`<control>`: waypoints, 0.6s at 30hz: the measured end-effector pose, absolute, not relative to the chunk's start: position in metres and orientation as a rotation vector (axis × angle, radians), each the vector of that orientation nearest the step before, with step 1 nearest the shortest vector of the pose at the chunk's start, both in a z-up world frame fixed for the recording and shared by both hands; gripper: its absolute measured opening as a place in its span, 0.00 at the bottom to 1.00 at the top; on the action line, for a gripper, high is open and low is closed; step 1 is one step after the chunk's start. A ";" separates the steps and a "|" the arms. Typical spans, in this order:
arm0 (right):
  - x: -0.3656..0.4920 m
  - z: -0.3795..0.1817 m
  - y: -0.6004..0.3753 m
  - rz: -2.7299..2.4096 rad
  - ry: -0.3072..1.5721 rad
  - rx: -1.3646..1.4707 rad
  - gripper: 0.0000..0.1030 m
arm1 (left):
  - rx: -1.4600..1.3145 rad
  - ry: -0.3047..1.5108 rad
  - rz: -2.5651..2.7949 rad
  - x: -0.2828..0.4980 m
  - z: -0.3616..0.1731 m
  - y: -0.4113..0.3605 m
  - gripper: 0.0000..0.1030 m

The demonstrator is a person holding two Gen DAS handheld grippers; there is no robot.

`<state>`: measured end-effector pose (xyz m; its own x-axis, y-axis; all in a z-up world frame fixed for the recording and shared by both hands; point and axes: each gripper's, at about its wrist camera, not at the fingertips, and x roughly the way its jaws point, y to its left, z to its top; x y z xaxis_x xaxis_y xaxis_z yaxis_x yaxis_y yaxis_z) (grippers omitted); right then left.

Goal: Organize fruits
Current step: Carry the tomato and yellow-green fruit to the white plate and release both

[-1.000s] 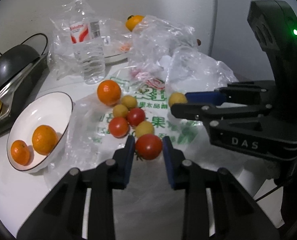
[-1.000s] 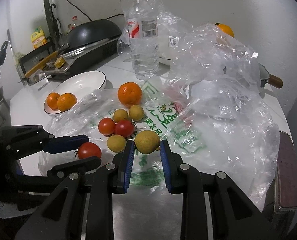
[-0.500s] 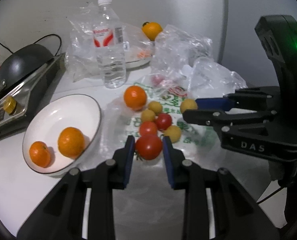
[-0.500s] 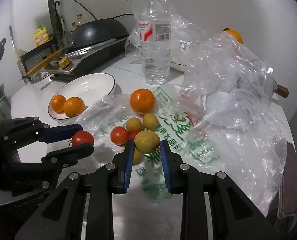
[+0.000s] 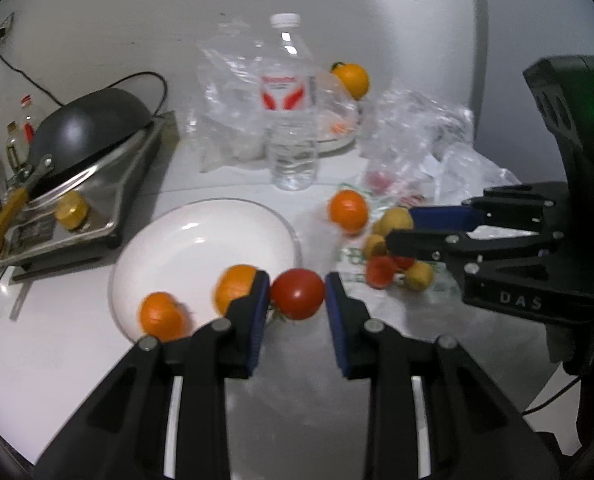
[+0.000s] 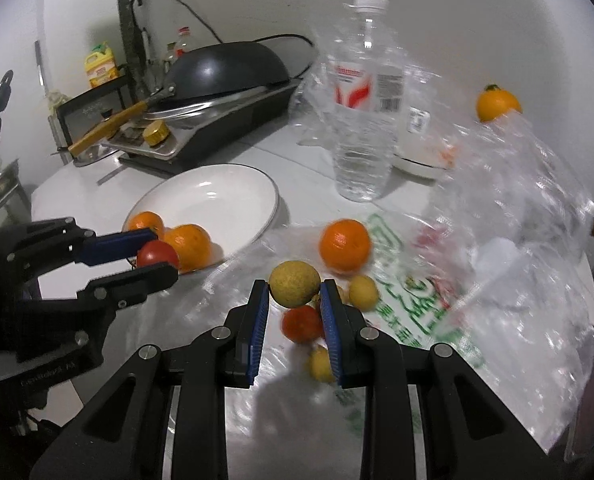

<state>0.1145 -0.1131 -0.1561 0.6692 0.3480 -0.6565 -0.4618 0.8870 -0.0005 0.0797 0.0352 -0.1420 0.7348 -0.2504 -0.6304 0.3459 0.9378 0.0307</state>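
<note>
My left gripper is shut on a red tomato and holds it just above the near right rim of the white bowl, which holds two oranges. My right gripper is shut on a yellow-green round fruit, lifted above the pile. It also shows in the left wrist view. On the printed plastic bag lie a loose orange, a red tomato and small yellow fruits.
A water bottle stands behind the pile. Crumpled clear plastic fills the right side, with another orange behind it. A black wok on a stove sits at the back left. The table edge is near on the right.
Both grippers have lifted with their fruit and moved left toward the bowl. The left gripper's tomato now sits at the bowl's rim beside the oranges.
</note>
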 end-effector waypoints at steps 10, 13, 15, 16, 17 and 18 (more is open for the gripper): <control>0.135 -0.148 -0.064 0.532 0.687 -0.215 0.28 | 0.116 0.662 -0.248 0.098 -0.144 0.084 0.28; 0.140 -0.147 -0.056 0.541 0.690 -0.225 0.28 | 0.104 0.658 -0.231 0.103 -0.143 0.094 0.28; 0.143 -0.147 -0.051 0.544 0.692 -0.232 0.28 | 0.100 0.655 -0.218 0.106 -0.144 0.102 0.28; 0.145 -0.147 -0.048 0.546 0.693 -0.237 0.28 | 0.099 0.653 -0.215 0.109 -0.145 0.105 0.28; 0.146 -0.146 -0.047 0.548 0.694 -0.239 0.28 | 0.099 0.652 -0.210 0.111 -0.145 0.108 0.28; 0.147 -0.147 -0.045 0.549 0.696 -0.240 0.28 | 0.098 0.651 -0.199 0.115 -0.147 0.111 0.28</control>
